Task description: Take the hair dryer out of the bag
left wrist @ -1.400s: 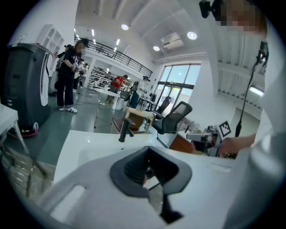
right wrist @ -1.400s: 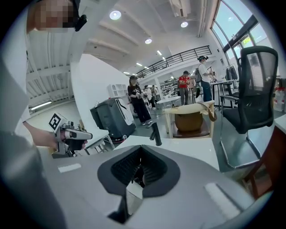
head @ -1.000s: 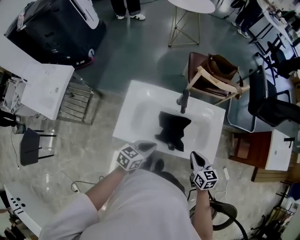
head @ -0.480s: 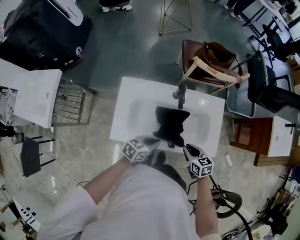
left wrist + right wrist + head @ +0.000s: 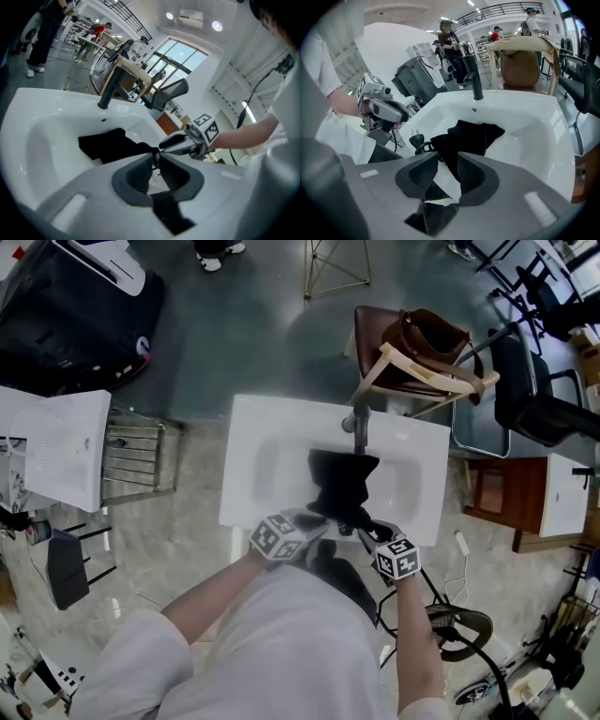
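Black bag (image 5: 342, 486), head view: laid in the white basin (image 5: 253, 456) at frame centre, below the faucet (image 5: 359, 427); left gripper (image 5: 323, 524) and right gripper (image 5: 367, 526) are held at its lower edge.
Left gripper view: jaws barely parted, opening; nothing is pinched, bag (image 5: 110, 145) just past the tips.
Right gripper view: jaws spread, opening; bag cloth (image 5: 471, 136) is framed between them, unpressed; a plug (image 5: 417, 139) is seen at its left.
Hair dryer: not seen, judged still bagged; extraction is left.

One black bag (image 5: 342, 479), one faucet (image 5: 360, 427), one plug (image 5: 416, 139) — two grippers: left gripper (image 5: 156, 157), right gripper (image 5: 447, 160).
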Motion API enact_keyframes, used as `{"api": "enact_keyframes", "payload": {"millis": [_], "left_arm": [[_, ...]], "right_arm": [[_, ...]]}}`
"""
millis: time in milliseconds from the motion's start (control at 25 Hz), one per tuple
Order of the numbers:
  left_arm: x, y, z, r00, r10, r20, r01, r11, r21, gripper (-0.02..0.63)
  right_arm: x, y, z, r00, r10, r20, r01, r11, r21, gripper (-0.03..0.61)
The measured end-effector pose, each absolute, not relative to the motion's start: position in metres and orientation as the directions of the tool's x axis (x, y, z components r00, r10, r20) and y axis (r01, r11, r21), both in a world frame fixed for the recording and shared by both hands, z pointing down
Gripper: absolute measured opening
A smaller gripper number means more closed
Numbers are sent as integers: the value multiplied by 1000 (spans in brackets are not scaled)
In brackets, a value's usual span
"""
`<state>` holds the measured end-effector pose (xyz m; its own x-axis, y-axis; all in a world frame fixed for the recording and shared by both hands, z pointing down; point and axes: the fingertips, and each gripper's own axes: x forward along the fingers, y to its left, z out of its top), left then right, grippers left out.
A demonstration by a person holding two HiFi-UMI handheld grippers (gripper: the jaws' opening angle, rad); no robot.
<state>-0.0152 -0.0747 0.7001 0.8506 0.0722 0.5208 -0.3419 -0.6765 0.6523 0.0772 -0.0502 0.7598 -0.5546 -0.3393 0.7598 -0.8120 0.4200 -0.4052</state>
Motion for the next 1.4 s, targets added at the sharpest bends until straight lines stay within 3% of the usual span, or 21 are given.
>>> {"api": "enact_keyframes", "payload": {"millis": [280,560,720,880,1200,1400], "left_arm": [[-14,-66,704,855,112,507,-324,-649,689,51],[-17,-66,712,842,140,520,-337,-617,711,86],[-13,-72,715,840,124,529,-361,-599,714,89],[-5,-76,720,830,106,548,-403,-566,719,94],[8,-78,736,820,78,567,-482,-441,757,101],[18,-80,749,809,99,580,-516,-357,779,145]], "right_arm": [[71,-47,777,-534,-255,806,-801,456,-387,199],[74,-51,787,-497,-227,837,-809,471,-352,198],[76,-56,794,-488,-212,846,-803,489,-341,154],[81,-60,795,-519,-200,831,-789,485,-377,34],[87,-81,784,-559,-209,802,-764,507,-400,21],[87,-97,776,-588,-240,772,-756,503,-419,20]]}}
